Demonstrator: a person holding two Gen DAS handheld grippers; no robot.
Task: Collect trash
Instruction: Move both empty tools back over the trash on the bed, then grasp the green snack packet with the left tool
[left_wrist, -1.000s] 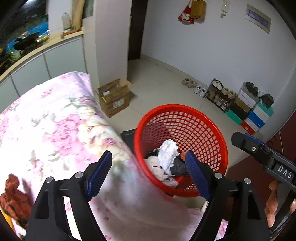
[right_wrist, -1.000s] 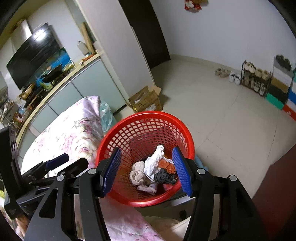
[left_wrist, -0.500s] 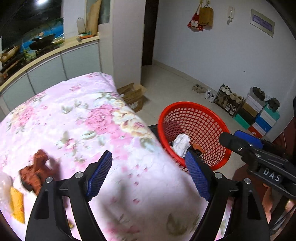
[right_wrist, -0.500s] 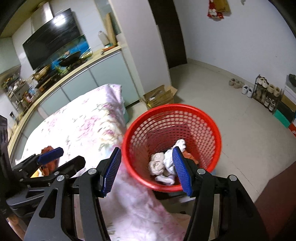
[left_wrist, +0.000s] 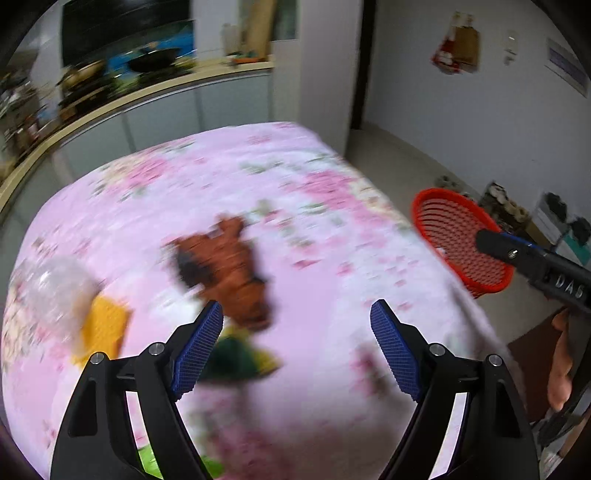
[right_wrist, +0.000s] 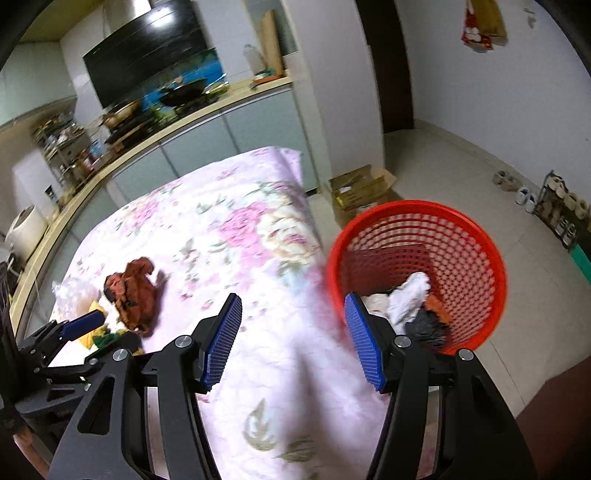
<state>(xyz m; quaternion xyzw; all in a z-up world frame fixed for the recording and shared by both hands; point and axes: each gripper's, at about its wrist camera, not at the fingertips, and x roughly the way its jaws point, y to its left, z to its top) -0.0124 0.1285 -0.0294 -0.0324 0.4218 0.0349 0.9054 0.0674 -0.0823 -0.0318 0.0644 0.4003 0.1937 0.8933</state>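
Right now both tools are empty: the left gripper (left_wrist: 297, 325) has its blue pads spread wide with nothing between them, and the right gripper (right_wrist: 293, 332) is likewise parted and bare. Taking the floral bedspread (left_wrist: 229, 173) as the landmark, the left tool hangs over its near part, and closest to it, just past the left pad, lies a dark green scrap (left_wrist: 236, 360) with a yellow edge. Touching that scrap on its far side sits the crumpled brown wrapper (left_wrist: 225, 266), with a yellow piece (left_wrist: 101, 328) and a clear plastic bag (left_wrist: 51, 291) off toward the spread's left margin; motion blur keeps their exact shapes uncertain. Beyond the spread's right edge, on the floor, stands the red basket (right_wrist: 476, 236), already holding white, orange and black rubbish. Farther off are a cardboard box (right_wrist: 360, 188) and the kitchen counter (right_wrist: 192, 118). By my reading, the step in hand is reaching for the next piece of trash. The next move calls for lowering the left tool over the brown wrapper or the green scrap, pinching it without catching the cloth, then carrying it across to the basket.
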